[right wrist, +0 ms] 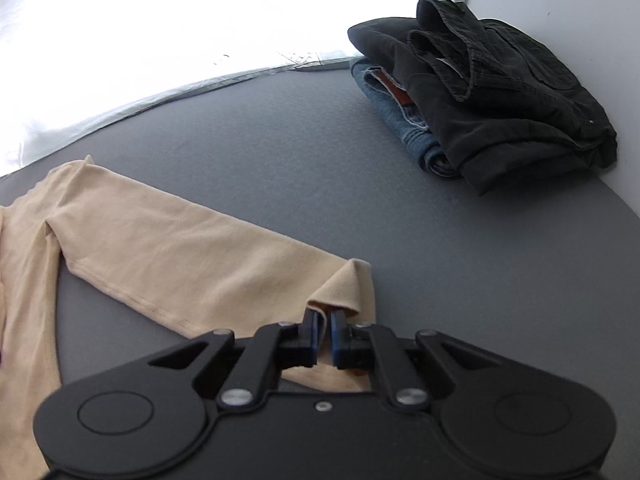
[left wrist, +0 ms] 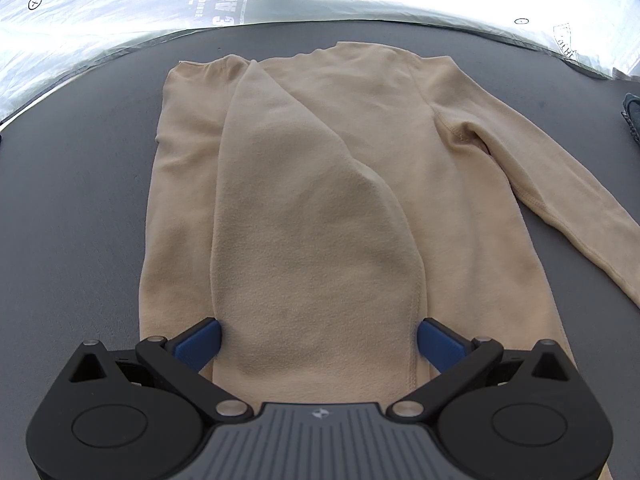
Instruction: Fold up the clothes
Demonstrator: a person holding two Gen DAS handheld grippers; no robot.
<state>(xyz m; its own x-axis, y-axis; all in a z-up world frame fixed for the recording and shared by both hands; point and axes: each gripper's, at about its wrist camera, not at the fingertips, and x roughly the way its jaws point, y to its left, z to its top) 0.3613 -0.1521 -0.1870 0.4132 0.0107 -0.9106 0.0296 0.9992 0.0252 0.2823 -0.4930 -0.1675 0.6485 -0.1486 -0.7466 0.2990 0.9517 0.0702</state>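
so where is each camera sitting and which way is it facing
Left wrist: sits on the left hand-held gripper, looking steeply down over the beige shirt; its blue pads stand open astride the folded-in sleeve.
Right wrist: sits on the right hand-held gripper, shut on the outstretched sleeve's cuff, facing the folded dark clothes.
Shared: the shirt and the grey table.

My right gripper [right wrist: 324,330] pinches the cuff of the beige sleeve [right wrist: 188,256] lying across the grey tabletop [right wrist: 304,148]; folded dark clothes [right wrist: 492,100] are stacked far right.
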